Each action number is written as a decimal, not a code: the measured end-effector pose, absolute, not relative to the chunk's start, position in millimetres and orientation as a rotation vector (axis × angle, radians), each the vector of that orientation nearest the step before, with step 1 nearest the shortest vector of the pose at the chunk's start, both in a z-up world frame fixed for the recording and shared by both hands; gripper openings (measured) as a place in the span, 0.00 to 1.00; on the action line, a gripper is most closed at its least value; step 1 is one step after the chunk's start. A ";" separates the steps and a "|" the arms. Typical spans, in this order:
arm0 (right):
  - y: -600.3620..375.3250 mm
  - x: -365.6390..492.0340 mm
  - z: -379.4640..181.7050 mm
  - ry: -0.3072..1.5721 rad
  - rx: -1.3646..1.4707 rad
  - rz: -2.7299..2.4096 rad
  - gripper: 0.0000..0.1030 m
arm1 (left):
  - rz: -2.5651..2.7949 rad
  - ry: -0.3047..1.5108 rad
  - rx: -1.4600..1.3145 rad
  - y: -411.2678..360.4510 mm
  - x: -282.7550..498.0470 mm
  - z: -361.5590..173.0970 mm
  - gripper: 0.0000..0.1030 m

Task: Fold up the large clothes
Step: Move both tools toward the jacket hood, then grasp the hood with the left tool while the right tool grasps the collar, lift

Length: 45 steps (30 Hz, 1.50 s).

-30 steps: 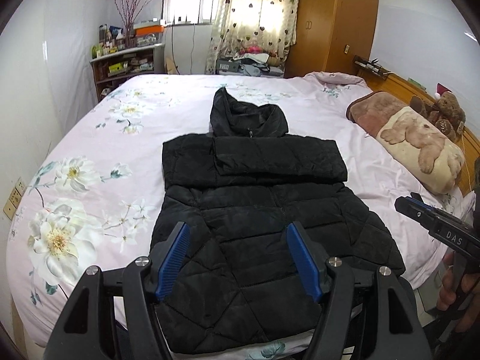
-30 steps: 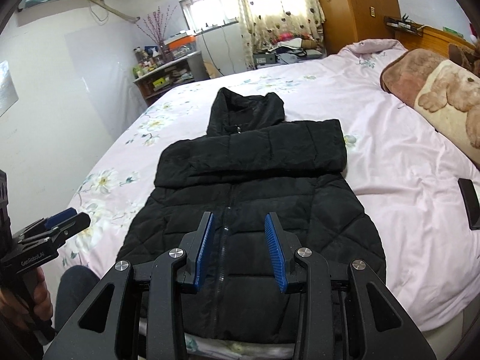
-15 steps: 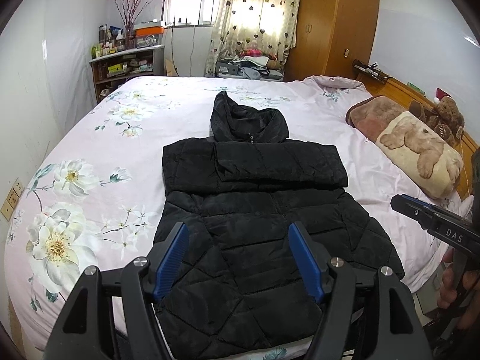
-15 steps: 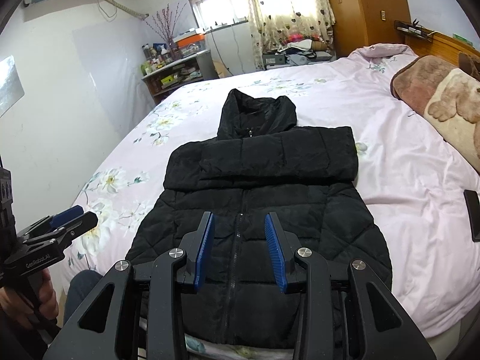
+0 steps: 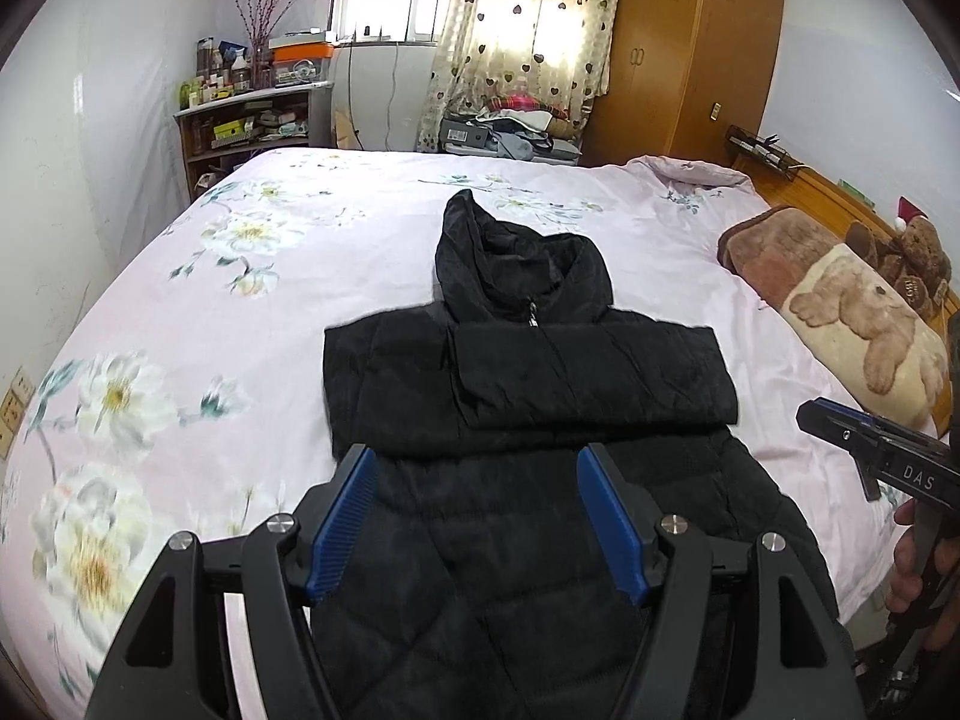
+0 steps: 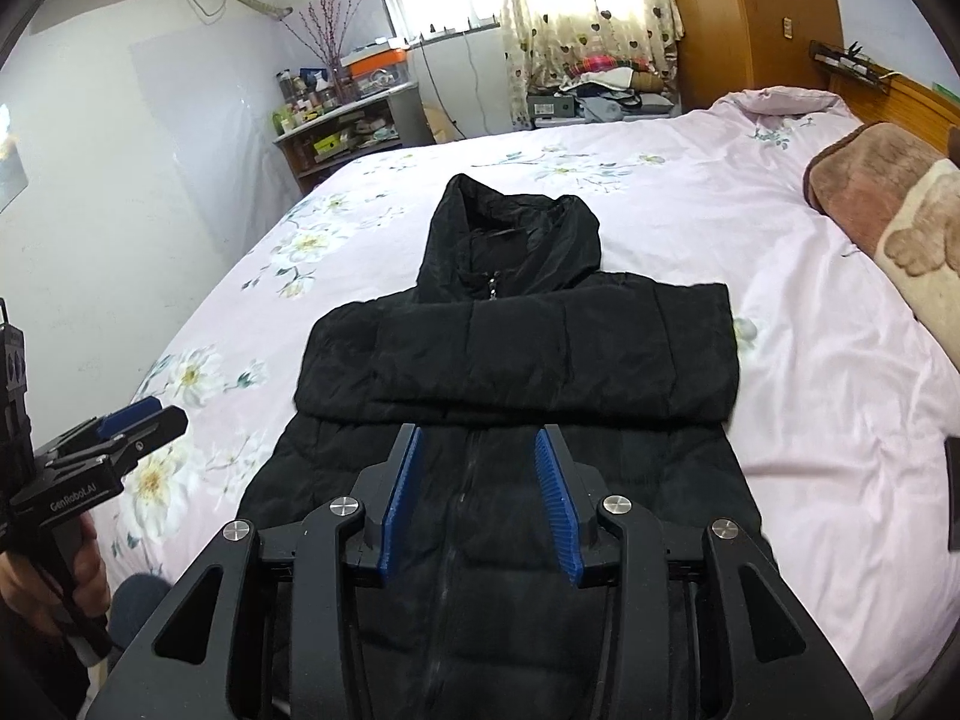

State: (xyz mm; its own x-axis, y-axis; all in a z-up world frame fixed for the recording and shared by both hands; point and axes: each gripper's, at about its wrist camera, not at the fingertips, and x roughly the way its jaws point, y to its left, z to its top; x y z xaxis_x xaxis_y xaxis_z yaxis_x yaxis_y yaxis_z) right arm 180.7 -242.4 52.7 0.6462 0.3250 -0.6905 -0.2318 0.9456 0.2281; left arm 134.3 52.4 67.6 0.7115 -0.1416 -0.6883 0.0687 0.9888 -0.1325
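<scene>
At the far left, a shelf unit (image 5: pixel 252 120) stands against the wall, crowded with bottles and boxes. The pink floral bedspread (image 5: pixel 180 324) covers the wide bed in front of it. The left gripper (image 5: pixel 477 516) hangs above the lower part of the black puffer jacket (image 5: pixel 528 372), its blue-padded jaws standing wide apart with nothing between them. The jacket lies flat on the bedspread, zipper up, hood (image 5: pixel 510 258) pointing toward the window, both sleeves folded across the chest in a band. In the right wrist view, the right gripper (image 6: pixel 480 489) hovers over the jacket's zipper line; its jaws have just been opening and clasp nothing. Further right, a brown bear-print pillow (image 5: pixel 840 306) rests by the wooden headboard, with a teddy bear (image 5: pixel 912 252) behind it.
</scene>
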 end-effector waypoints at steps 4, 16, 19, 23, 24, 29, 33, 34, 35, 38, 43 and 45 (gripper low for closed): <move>-240.5 224.6 47.2 0.825 0.099 0.310 0.39 | -0.133 0.776 -0.096 54.3 185.9 67.2 0.69; -254.1 401.3 10.4 0.910 0.143 0.287 0.46 | -0.153 0.824 -0.075 58.6 367.0 34.3 0.71; -259.4 447.2 -4.1 0.926 0.163 0.282 0.46 | -0.148 0.857 -0.086 54.7 411.6 17.8 0.72; -264.1 496.1 -27.7 0.954 0.181 0.264 0.46 | -0.128 0.917 -0.121 48.5 467.8 -14.0 0.72; -264.1 509.0 -35.3 0.961 0.178 0.257 0.46 | -0.122 0.928 -0.127 46.7 478.5 -21.7 0.72; -265.8 556.1 -59.2 0.979 0.168 0.245 0.46 | -0.110 0.955 -0.135 37.4 525.2 -55.8 0.72; -264.3 585.9 -81.5 1.022 0.191 0.239 0.46 | -0.104 0.969 -0.149 35.1 545.1 -74.1 0.47; -263.0 590.9 -86.3 1.032 0.190 0.239 0.46 | -0.119 0.979 -0.158 33.7 546.6 -78.4 0.37; -261.9 592.6 -87.8 1.033 0.191 0.243 0.45 | -0.131 0.981 -0.157 33.2 547.9 -80.4 0.19; -256.6 584.7 -80.2 0.994 0.183 0.263 0.09 | -0.152 0.931 -0.137 32.4 536.8 -71.3 0.10; -261.9 542.3 -34.6 0.880 0.191 0.272 0.07 | -0.173 0.846 -0.172 46.5 497.2 -32.2 0.08; -264.5 516.5 -14.7 0.840 0.191 0.282 0.07 | -0.189 0.809 -0.176 51.2 477.3 -13.2 0.08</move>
State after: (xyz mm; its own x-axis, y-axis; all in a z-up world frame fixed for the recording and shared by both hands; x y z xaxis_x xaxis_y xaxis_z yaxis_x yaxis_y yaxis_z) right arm 516.5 -264.5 -14.7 0.6334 0.3201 -0.7045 -0.1703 0.9458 0.2766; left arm 477.3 51.2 -13.2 0.6754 -0.2340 -0.6994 0.1004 0.9687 -0.2272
